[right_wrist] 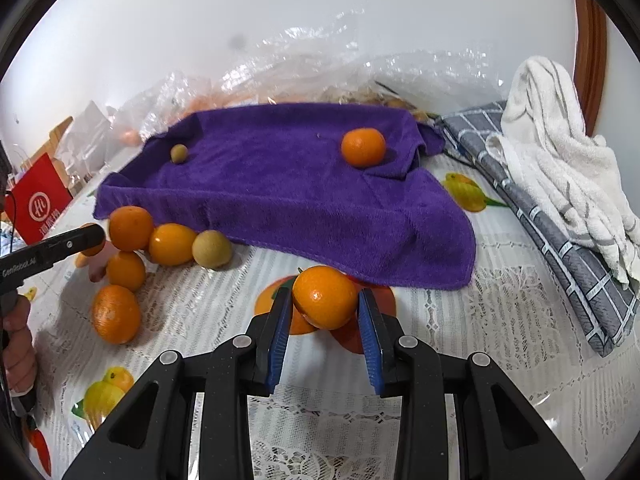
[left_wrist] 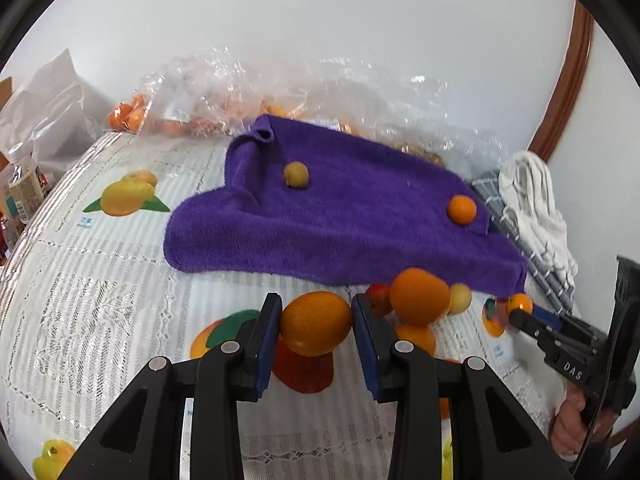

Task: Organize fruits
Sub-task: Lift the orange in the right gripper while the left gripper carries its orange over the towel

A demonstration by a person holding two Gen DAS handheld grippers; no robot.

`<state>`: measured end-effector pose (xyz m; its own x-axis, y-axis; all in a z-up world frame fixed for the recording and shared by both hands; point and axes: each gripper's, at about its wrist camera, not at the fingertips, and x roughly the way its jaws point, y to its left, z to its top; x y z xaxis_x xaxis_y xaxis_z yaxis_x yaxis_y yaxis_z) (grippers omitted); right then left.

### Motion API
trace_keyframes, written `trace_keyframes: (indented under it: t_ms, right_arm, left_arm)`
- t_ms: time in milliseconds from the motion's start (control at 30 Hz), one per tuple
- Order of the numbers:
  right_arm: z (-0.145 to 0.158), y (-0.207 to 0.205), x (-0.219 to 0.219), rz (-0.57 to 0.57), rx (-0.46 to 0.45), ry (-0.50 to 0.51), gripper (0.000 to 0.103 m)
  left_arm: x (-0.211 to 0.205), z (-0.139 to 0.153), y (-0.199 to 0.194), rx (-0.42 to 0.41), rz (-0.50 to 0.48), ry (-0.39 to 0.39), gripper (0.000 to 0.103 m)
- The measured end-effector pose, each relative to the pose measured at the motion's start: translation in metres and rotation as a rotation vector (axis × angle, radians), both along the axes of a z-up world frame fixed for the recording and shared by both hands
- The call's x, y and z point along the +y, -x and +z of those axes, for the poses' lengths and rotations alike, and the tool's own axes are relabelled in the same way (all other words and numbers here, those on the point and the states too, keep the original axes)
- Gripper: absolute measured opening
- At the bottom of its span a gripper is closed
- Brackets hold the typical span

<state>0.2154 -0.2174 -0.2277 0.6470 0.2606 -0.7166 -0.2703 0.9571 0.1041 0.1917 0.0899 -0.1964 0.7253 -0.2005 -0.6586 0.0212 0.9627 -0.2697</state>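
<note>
- My left gripper (left_wrist: 316, 322) is clamped on an orange (left_wrist: 315, 323), in front of the purple towel (left_wrist: 344, 216).
- My right gripper (right_wrist: 325, 312) is clamped on a mandarin (right_wrist: 325, 297), just before that towel's near edge.

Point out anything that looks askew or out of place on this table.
The purple towel lies rumpled, its far corner folded up rather than flat. Only a small green fruit and one orange sit on it; the other fruits cluster off its near edge.

Bright, even light fills both views, with soft shadows. Glare glints off the plastic bags (left_wrist: 224, 92) beyond each gripper. Fisheye distortion bends the edges, corners black.
</note>
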Motion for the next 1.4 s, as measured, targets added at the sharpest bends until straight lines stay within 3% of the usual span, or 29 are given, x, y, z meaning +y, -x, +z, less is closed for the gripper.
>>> trace_keyframes:
  t_ms: [600, 1000, 1100, 1400]
  right_arm:
    - [0.01, 0.01, -0.01, -0.037, -0.072, -0.037, 0.033]
    - [0.032, 0.011, -0.025, -0.069, -0.099, -0.086, 0.033]
    - [0.044, 0.008, -0.026, -0.074, -0.117, -0.067, 0.033]
    - [0.086, -0.032, -0.027, -0.086, -0.185, -0.08, 0.033]
  left_arm:
    - [0.017, 0.009, 0.007, -0.087, 0.061, 0.046, 0.034]
    - [0.018, 0.018, 0.013, -0.109, 0.078, 0.016, 0.034]
    - [0.018, 0.031, 0.012, -0.114, 0.076, 0.023, 0.034]
    - [0.002, 0.093, -0.027, -0.213, 0.089, -0.105, 0.034]
